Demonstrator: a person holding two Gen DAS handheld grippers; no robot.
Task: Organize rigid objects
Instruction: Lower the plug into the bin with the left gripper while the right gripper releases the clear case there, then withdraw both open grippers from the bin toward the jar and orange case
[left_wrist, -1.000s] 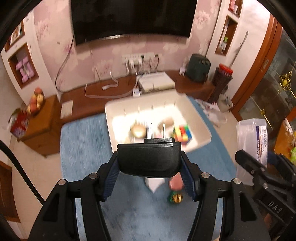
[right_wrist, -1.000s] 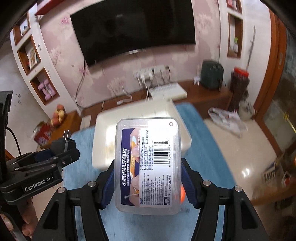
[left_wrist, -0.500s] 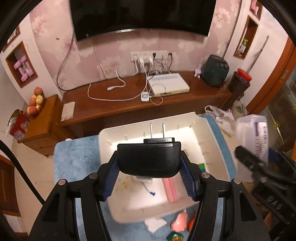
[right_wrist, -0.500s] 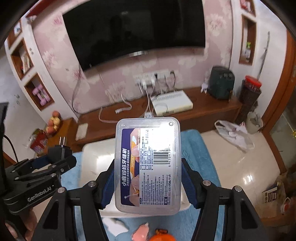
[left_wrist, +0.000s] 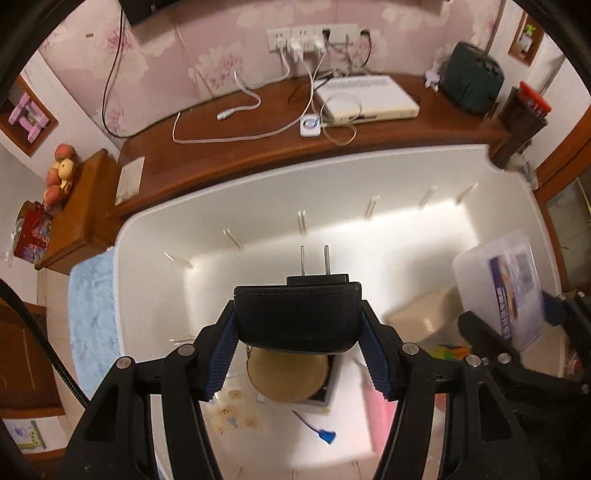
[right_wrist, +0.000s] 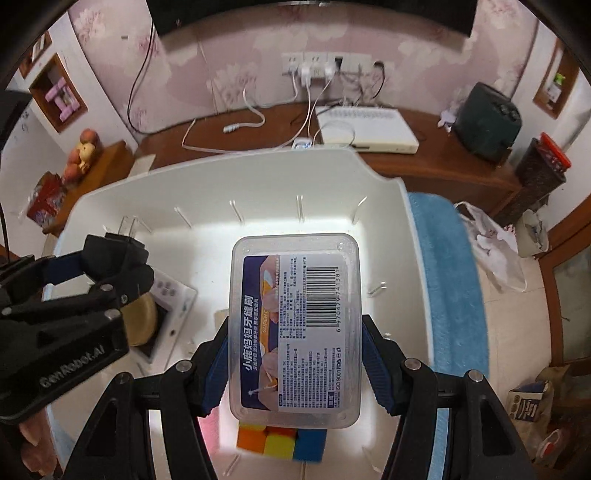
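Observation:
My left gripper (left_wrist: 297, 315) is shut on a black power adapter (left_wrist: 295, 325), its two prongs pointing away, above the inside of a white bin (left_wrist: 258, 192). My right gripper (right_wrist: 294, 328) is shut on a clear plastic box with a printed label (right_wrist: 295, 295), over the same bin (right_wrist: 221, 162). In the bin lie a tan round disc (left_wrist: 286, 376) on a white device, a coloured cube (right_wrist: 282, 441), a pink item (left_wrist: 380, 413) and a beige block (left_wrist: 424, 314). Each gripper shows in the other's view: the box (left_wrist: 506, 291) at right, the adapter (right_wrist: 110, 258) at left.
The bin stands on a blue rug (right_wrist: 450, 277). Behind it runs a wooden bench with white cables and a flat white box (left_wrist: 365, 99). A side cabinet with fruit (left_wrist: 59, 173) is at left. A plastic bag (right_wrist: 491, 243) lies on the floor at right.
Both grippers have come forward and down over the bin, which now fills the views. The television has slid almost out of frame. Both grips are unchanged.

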